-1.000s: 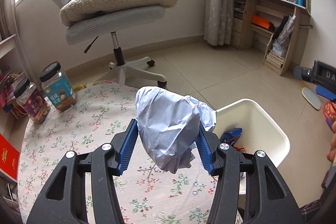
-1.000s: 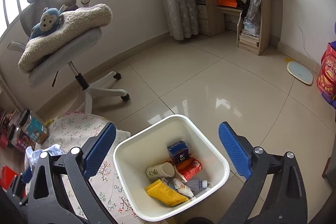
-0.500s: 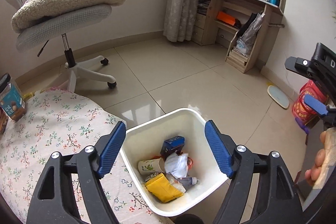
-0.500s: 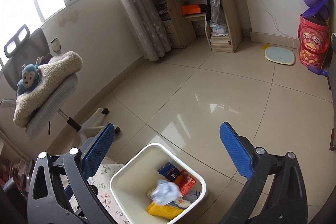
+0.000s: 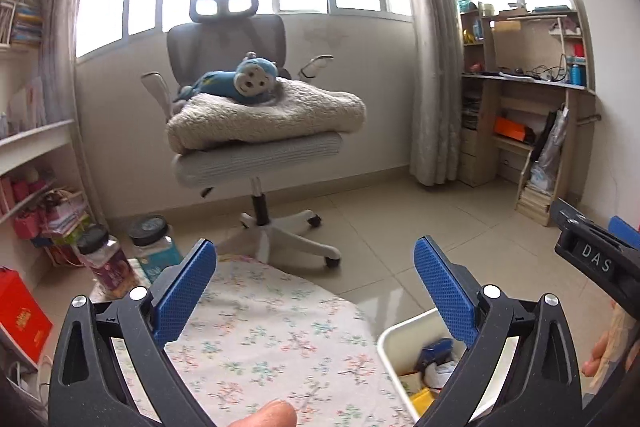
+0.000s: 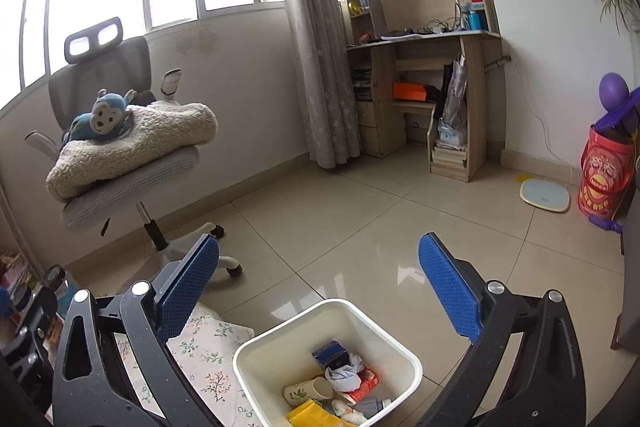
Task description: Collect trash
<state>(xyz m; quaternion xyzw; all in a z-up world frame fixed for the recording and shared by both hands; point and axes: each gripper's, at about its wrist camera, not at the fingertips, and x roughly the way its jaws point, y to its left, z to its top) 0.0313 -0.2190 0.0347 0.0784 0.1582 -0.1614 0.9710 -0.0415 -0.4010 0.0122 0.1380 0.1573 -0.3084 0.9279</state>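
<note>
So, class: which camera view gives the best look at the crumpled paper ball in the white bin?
The right wrist view. It looks down into the white bin, so the crumpled paper ball lies in plain sight among the other trash. In the left wrist view the left tool's finger hides most of the bin; only a pale scrap of the ball shows.

left wrist cam: on left gripper (image 5: 315, 281), faces office chair (image 5: 256, 131) at 12 o'clock, floral table (image 5: 256, 339) close below | right wrist cam: on right gripper (image 6: 319, 279), angled down, white bin (image 6: 256, 351) near at 6 o'clock | shared: chair, desk shelf (image 5: 532, 107), bin, table
</note>
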